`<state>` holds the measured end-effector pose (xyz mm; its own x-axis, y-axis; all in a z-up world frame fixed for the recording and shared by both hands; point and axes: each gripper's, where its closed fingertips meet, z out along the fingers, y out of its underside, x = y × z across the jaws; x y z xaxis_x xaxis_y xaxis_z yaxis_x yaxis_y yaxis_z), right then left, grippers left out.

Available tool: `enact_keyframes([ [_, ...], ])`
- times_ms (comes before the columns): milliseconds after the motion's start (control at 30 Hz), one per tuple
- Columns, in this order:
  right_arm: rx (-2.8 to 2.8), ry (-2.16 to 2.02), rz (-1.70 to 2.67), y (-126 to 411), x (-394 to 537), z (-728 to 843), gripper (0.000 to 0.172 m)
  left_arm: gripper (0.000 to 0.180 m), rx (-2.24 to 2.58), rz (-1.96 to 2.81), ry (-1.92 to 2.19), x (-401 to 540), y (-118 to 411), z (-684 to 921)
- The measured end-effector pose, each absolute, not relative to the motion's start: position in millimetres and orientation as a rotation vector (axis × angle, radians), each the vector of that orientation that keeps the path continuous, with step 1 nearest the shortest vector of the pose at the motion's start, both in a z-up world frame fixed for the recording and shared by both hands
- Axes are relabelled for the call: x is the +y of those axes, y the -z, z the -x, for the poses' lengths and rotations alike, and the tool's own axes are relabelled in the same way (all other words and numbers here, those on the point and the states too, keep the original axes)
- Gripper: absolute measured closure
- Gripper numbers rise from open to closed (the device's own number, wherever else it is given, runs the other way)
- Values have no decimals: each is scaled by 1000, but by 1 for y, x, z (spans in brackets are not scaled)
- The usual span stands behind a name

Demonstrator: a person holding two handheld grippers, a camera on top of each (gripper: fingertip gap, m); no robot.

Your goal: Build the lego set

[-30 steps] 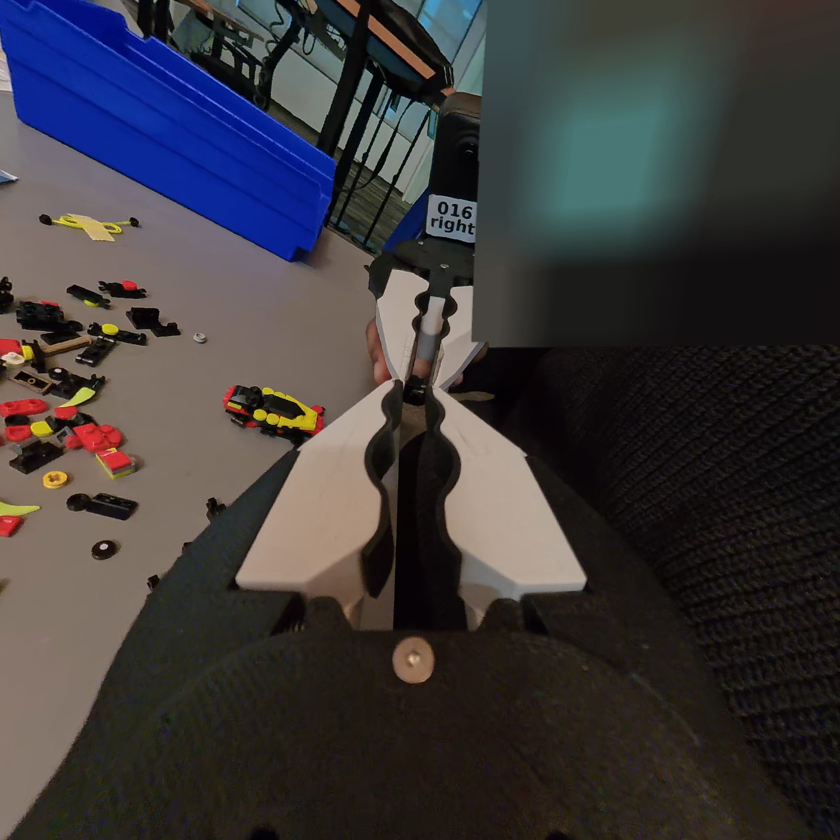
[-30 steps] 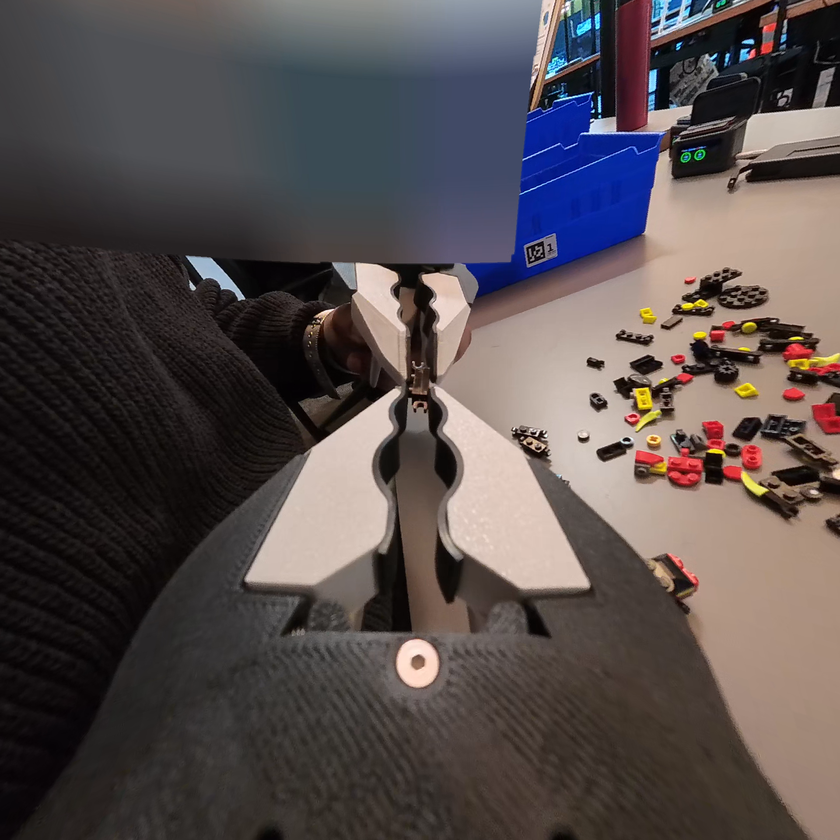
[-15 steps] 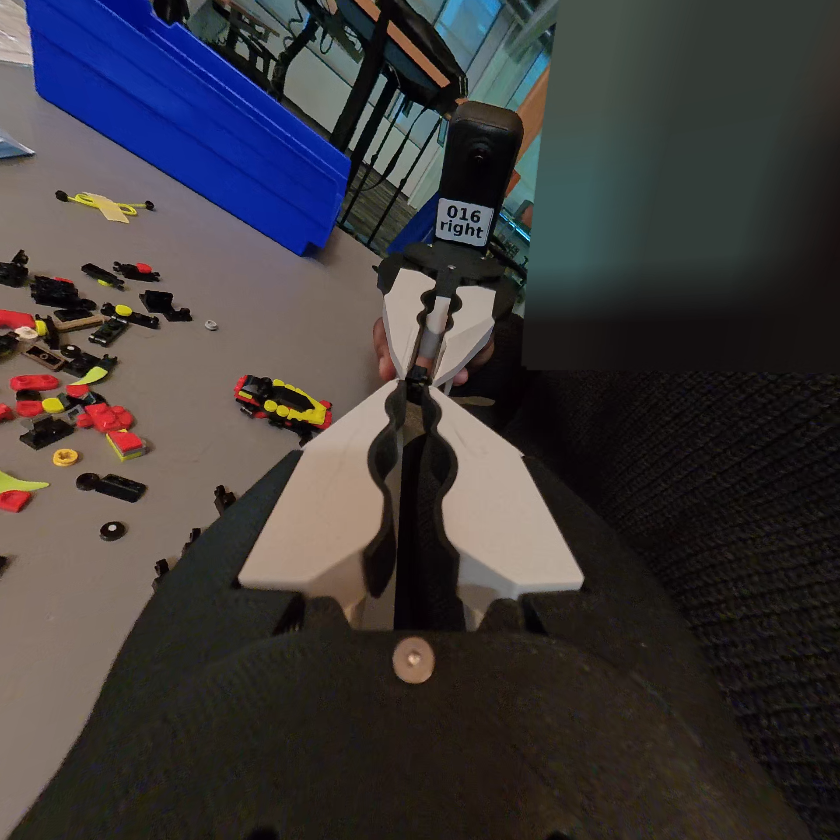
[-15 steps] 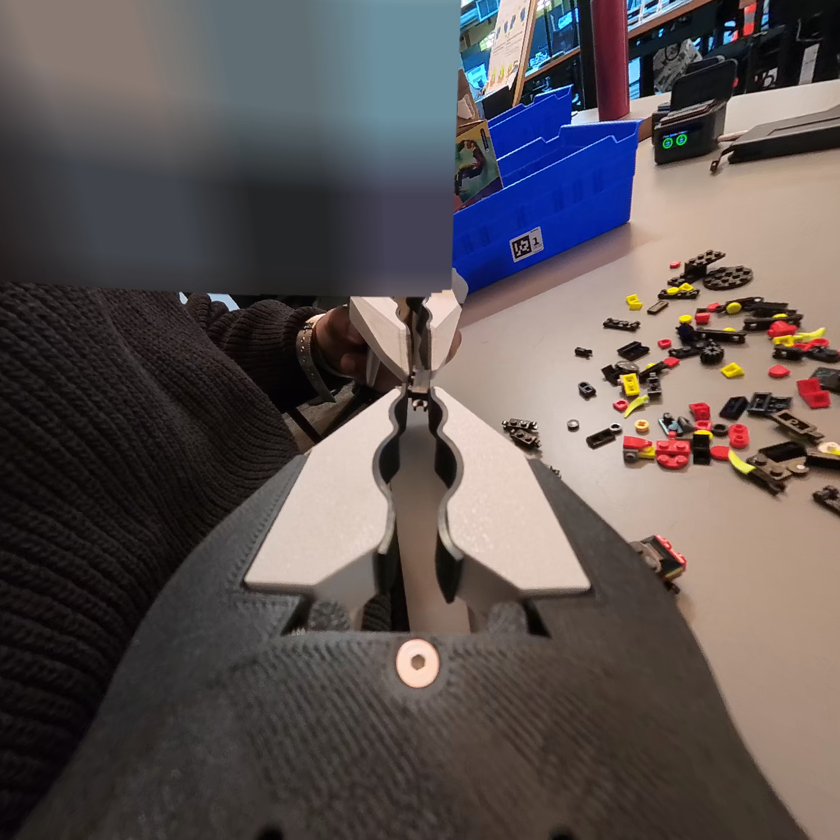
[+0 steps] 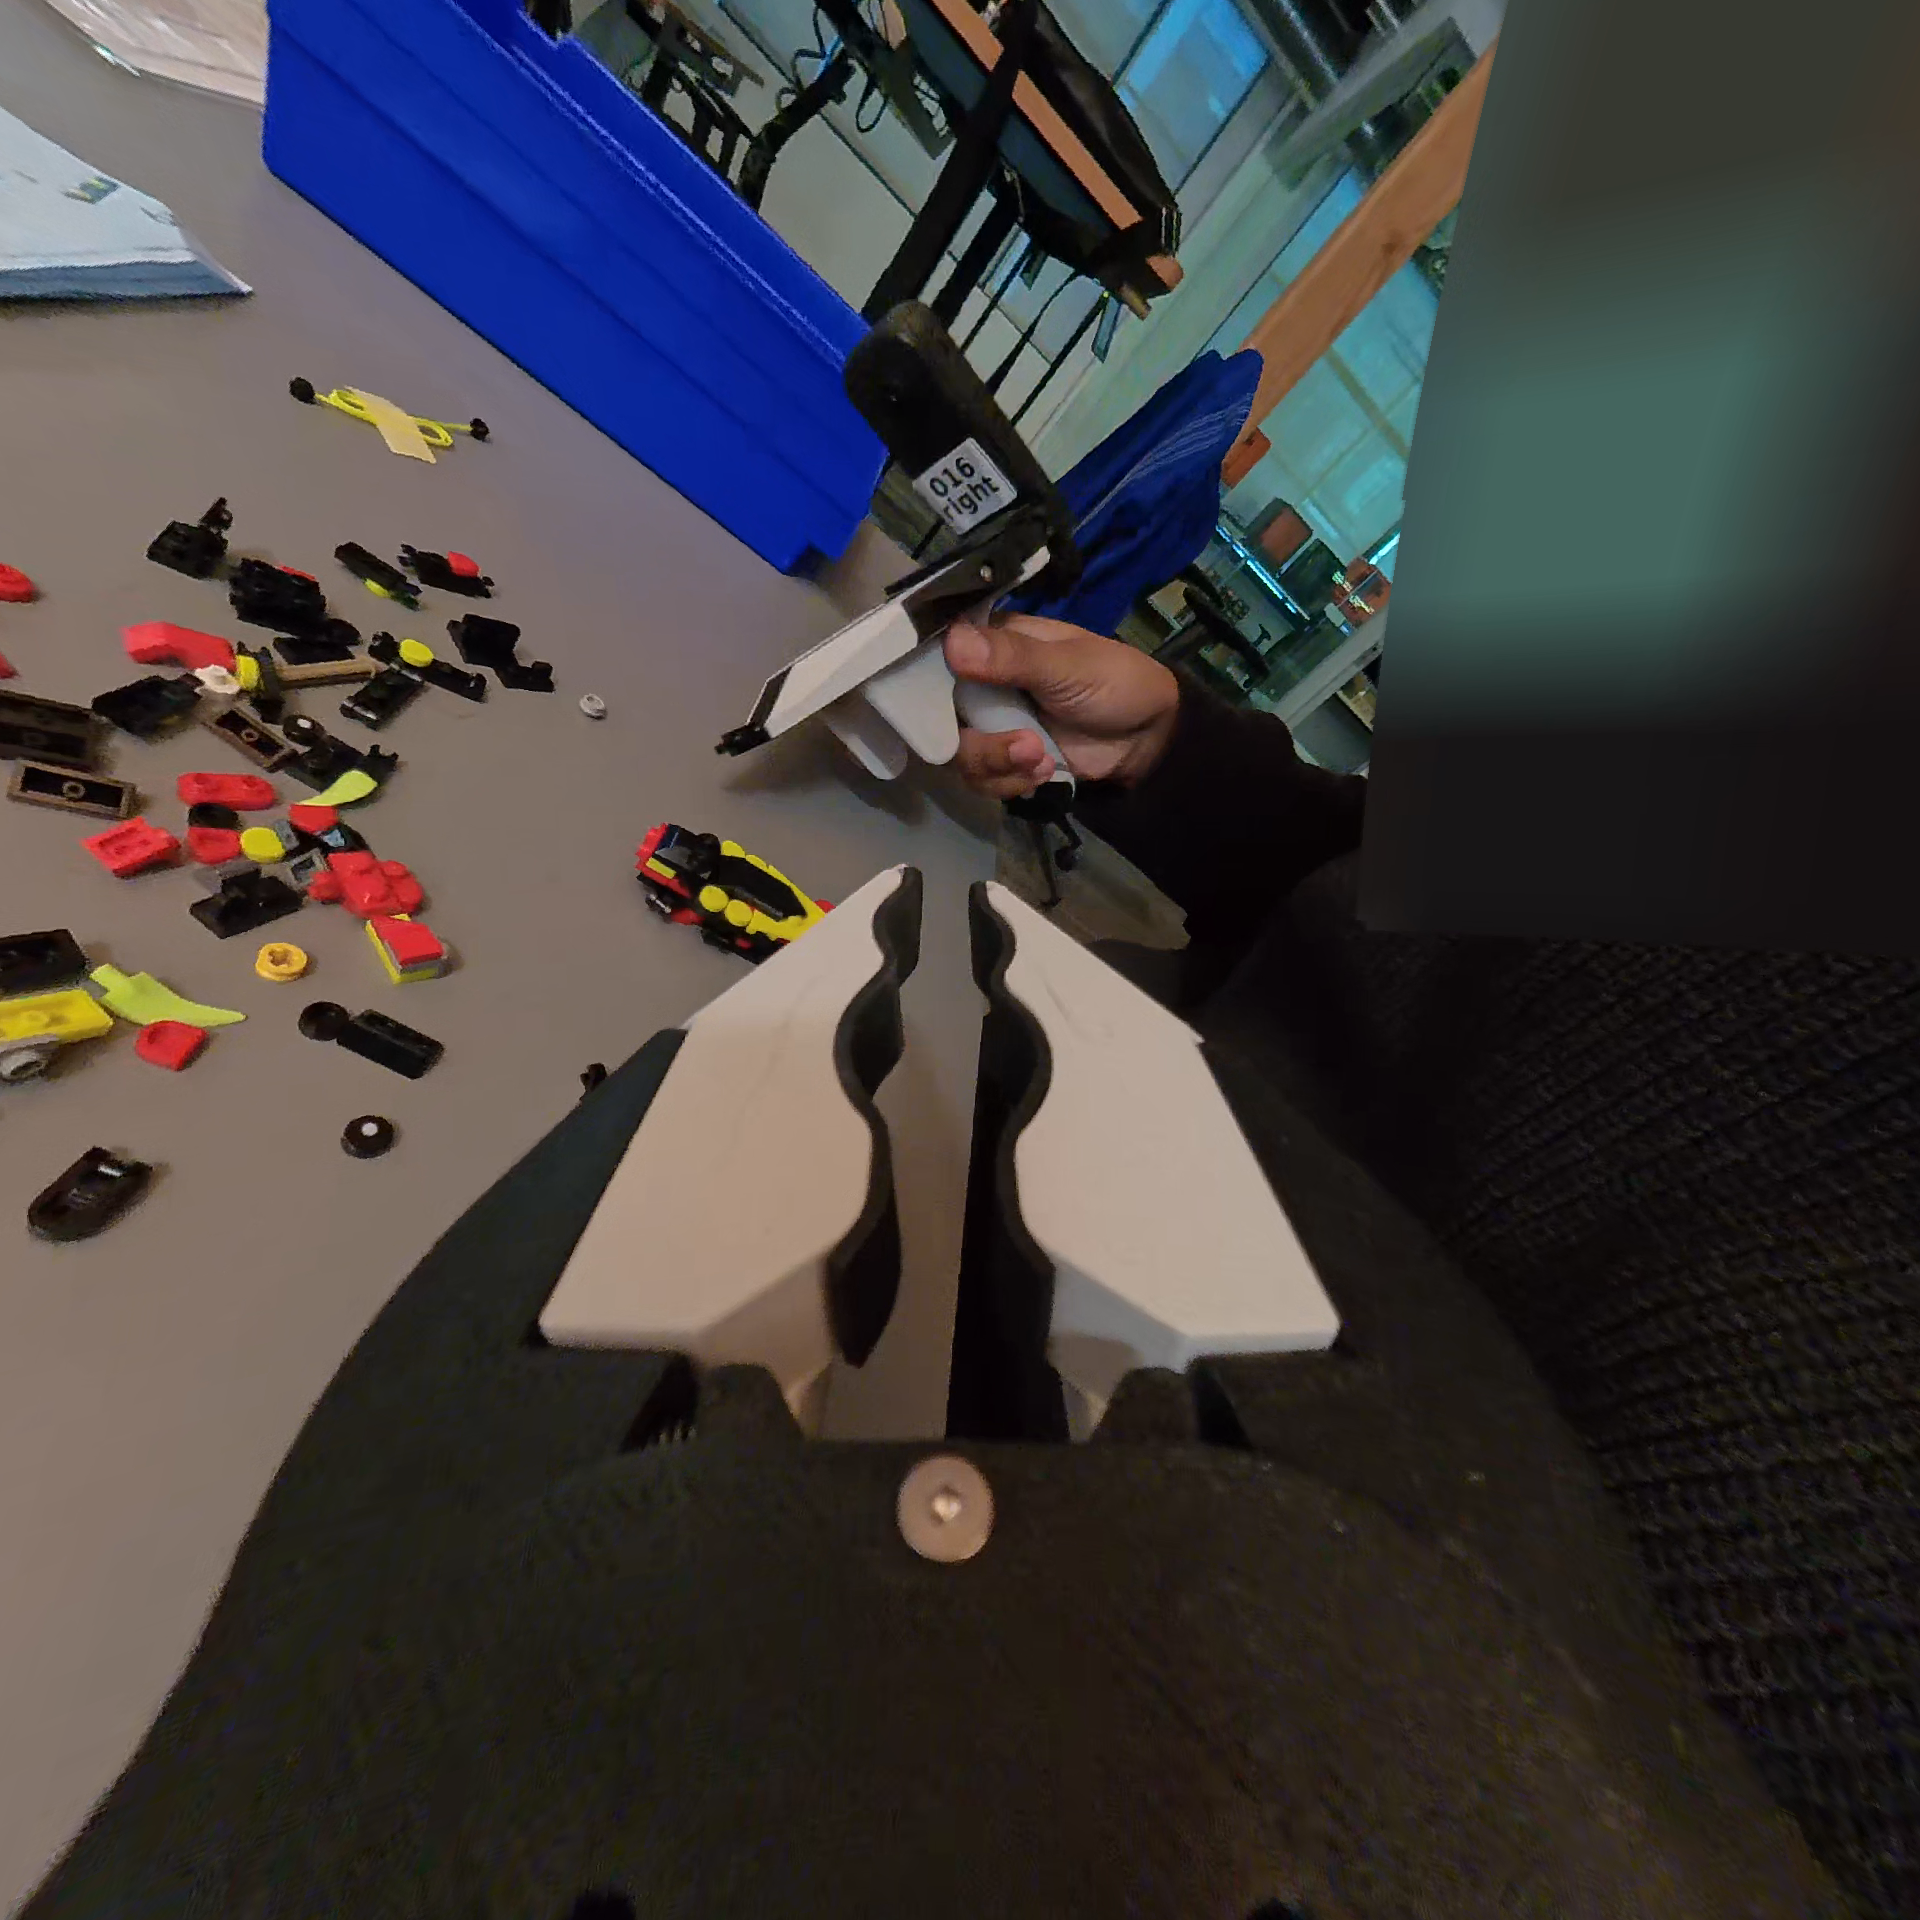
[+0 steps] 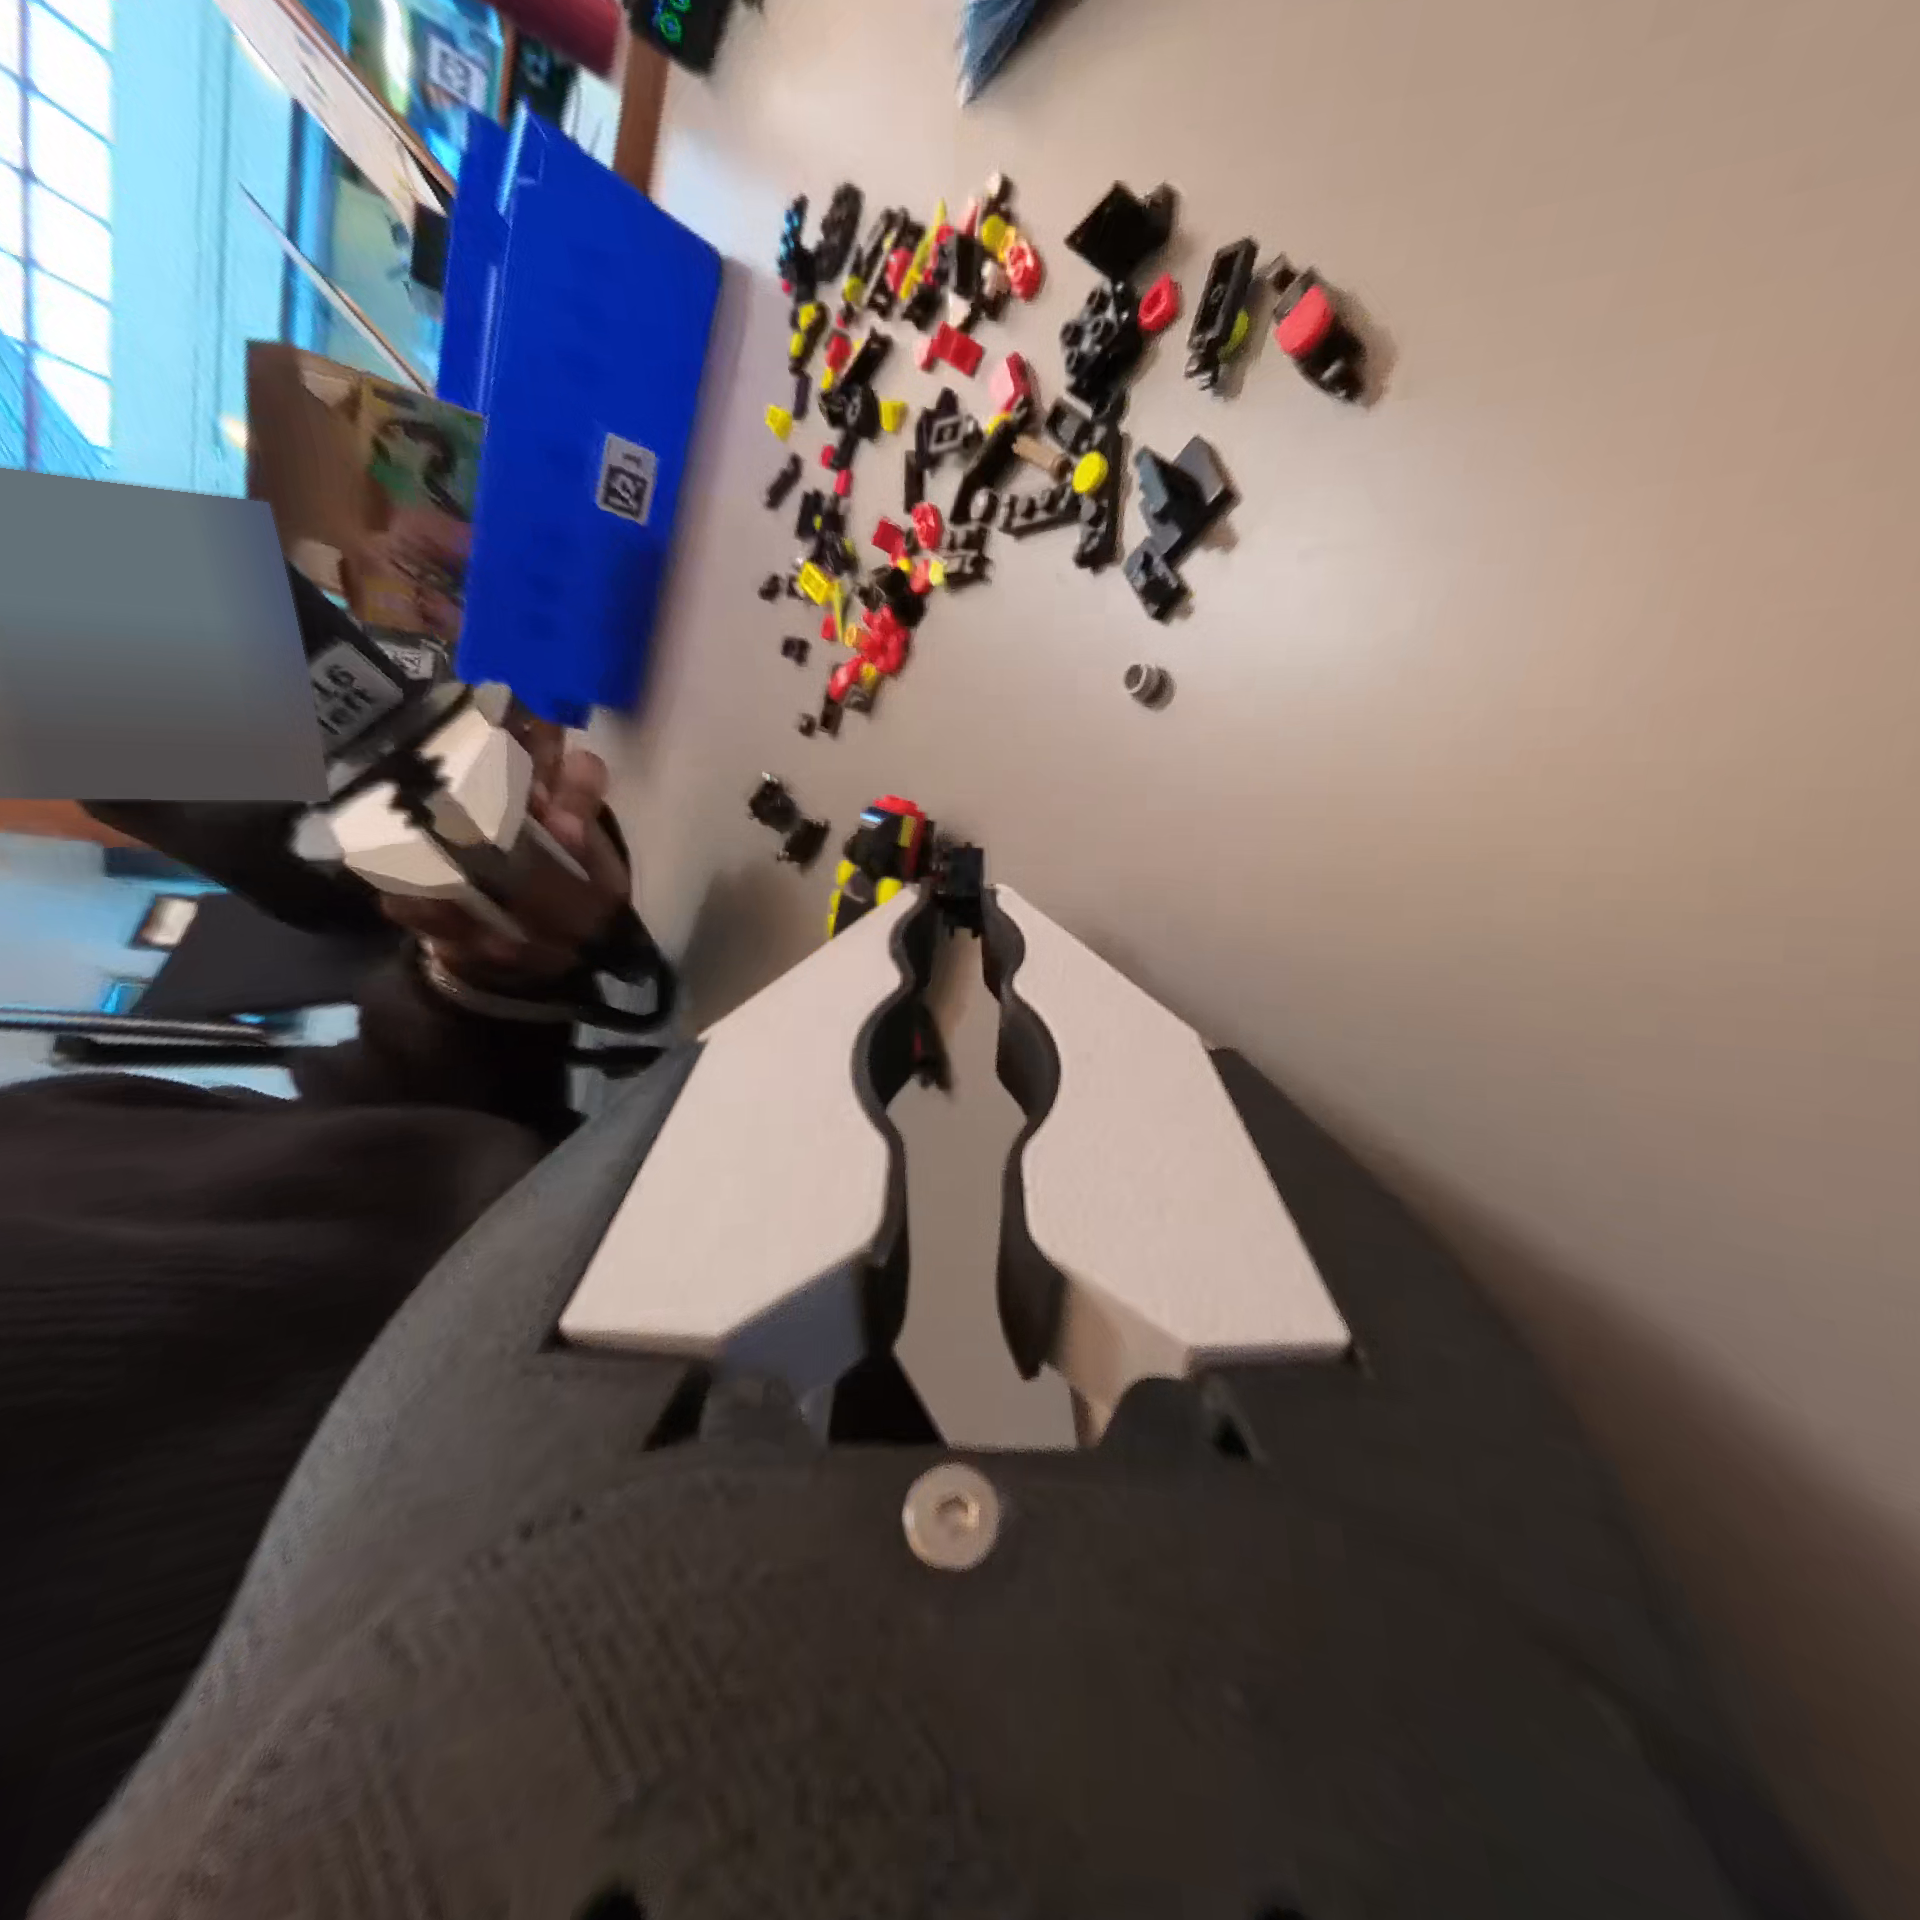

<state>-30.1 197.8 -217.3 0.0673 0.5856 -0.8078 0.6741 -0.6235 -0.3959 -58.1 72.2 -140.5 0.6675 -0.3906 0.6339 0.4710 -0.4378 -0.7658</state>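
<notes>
In the left wrist view, the left gripper (image 5: 943,902) now has a small open space between its two fingertips, and nothing is in there. A moment ago its tips were touching the tips of the right gripper, with a tiny piece between them. Now the two have come apart. The right gripper (image 5: 740,740) has swung off to the side, out over the grey table (image 5: 644,613), and a small black piece (image 5: 734,742) sticks out of its closed tips. A hand (image 5: 1070,707) holds its handle. The little red, yellow and black toy car (image 5: 727,896) sits on the table just beside the left fingertips. Loose bricks (image 5: 270,790) lie spread out farther off, with a blue bin (image 5: 582,260) behind them.

In the right wrist view, the whole picture has turned sideways since before and is blurry. The right gripper (image 6: 951,906) pinches the small black piece (image 6: 964,883) at its tips. Only this view shows the piece from close up, right next to the toy car (image 6: 883,852). The left gripper (image 6: 312,836) is seen far off to the side, too blurry to tell how its fingers stand. The loose bricks (image 6: 987,416) and blue bin (image 6: 571,416) show here too.
</notes>
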Motion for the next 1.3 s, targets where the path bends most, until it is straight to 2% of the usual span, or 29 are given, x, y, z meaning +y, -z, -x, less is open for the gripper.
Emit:
enact_keyframes([
  [133, 1550, 1420, -2335, 240, 205, 24, 164, 175, -70, 1789, 966, 73, 144, 59],
  [300, 1562, 1435, -2368, 238, 214, 25, 162, 175, -70, 1799, 967, 74, 146, 59],
  [433, 1658, 1505, -2371, 228, 223, 28, 153, 175, -74, 1798, 974, 74, 146, 59],
  [533, 1952, 1537, -2288, 212, 217, 32, 149, 175, -82, 1793, 984, 73, 145, 60],
  [733, 2585, 1108, -2180, 229, 205, 28, 157, 175, -101, 1781, 1006, 73, 144, 62],
  [967, 2609, 1074, -2142, 234, 200, 28, 157, 176, -109, 1774, 1015, 73, 143, 63],
  [1100, 2608, 1041, -2166, 237, 204, 28, 164, 177, -110, 1774, 1019, 73, 143, 62],
  [1300, 2510, 1137, -2196, 233, 205, 29, 165, 177, -113, 1772, 1026, 73, 143, 63],
])
